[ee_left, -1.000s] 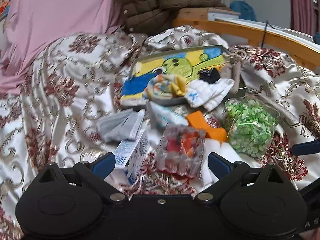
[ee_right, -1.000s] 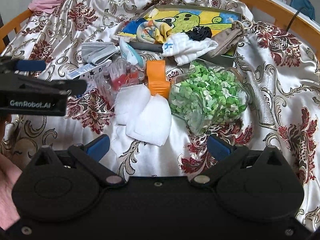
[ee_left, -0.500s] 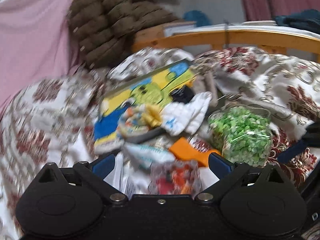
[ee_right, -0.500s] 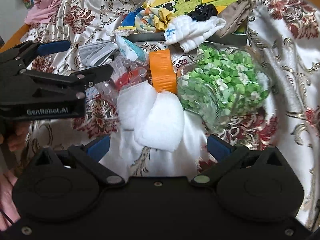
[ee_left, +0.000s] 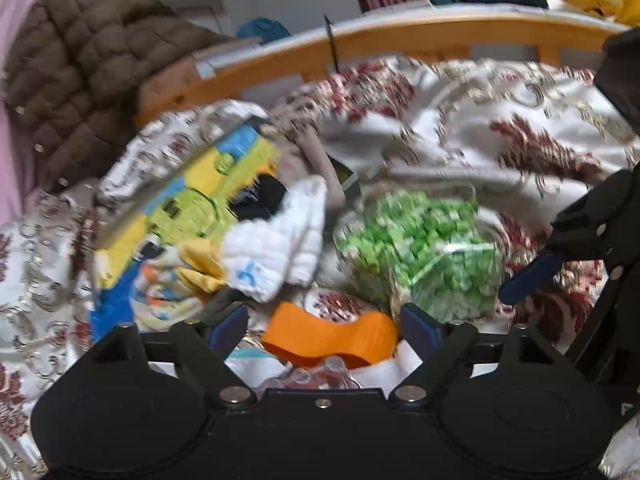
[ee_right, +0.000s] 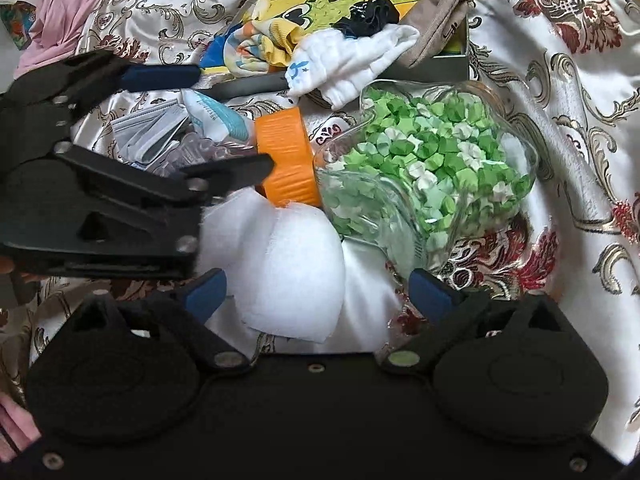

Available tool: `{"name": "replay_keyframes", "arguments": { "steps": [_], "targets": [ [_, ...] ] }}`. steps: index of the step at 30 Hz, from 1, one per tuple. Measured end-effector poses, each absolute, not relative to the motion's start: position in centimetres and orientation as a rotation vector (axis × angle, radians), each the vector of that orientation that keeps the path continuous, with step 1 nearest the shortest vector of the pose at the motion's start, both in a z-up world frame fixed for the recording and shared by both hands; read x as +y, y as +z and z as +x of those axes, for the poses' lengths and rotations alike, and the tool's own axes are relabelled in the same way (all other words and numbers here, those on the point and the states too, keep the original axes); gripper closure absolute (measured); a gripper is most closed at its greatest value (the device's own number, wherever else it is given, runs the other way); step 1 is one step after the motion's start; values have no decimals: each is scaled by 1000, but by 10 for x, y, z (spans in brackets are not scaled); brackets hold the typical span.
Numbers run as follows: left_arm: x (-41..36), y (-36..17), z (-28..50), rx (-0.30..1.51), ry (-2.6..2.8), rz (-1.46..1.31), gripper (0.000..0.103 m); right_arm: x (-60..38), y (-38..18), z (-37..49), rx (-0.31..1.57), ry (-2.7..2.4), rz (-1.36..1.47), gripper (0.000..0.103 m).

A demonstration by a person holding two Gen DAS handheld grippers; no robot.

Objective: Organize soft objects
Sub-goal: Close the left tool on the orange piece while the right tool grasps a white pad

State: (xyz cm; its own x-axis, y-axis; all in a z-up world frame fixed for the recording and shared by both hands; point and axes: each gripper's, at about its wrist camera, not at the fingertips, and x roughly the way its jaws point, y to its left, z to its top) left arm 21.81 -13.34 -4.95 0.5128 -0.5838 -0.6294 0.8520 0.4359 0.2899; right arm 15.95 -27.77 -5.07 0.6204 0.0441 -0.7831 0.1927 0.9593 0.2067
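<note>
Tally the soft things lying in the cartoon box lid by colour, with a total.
White cloth: 1
Black scrunchie: 1
Beige drawstring pouch: 1
Yellow and orange patterned cloth: 1
Total: 4, in the box lid

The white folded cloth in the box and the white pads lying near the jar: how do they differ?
The white folded cloth is quilted with a small blue print; the white pads are plain and fluffy. The cloth drapes over the edge of the cartoon-printed box; the pads lie flat on the patterned bedspread, beside the jar's orange lid. The cloth looks crumpled, the pads rounded. Both are white and soft.
</note>
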Motion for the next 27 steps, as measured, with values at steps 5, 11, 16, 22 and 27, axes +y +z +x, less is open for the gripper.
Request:
{"name": "replay_keyframes", "arguments": {
  "steps": [5, 11, 16, 22, 27],
  "targets": [
    [-139, -59, 228, 545, -984, 642, 35, -263, -58, 166, 920, -63, 263, 18],
    [-156, -70, 225, 573, -1028, 736, 54, -249, -60, 168, 903, -57, 236, 27],
    [-162, -78, 227, 606, -1011, 784, 60, -250, -64, 170, 898, -70, 235, 34],
    [-162, -74, 233, 642, -984, 721, 71, -246, -70, 175, 894, -62, 215, 46],
    [-162, -72, 236, 665, -961, 657, 81, -249, -74, 178, 904, -70, 220, 65]
  ]
}}
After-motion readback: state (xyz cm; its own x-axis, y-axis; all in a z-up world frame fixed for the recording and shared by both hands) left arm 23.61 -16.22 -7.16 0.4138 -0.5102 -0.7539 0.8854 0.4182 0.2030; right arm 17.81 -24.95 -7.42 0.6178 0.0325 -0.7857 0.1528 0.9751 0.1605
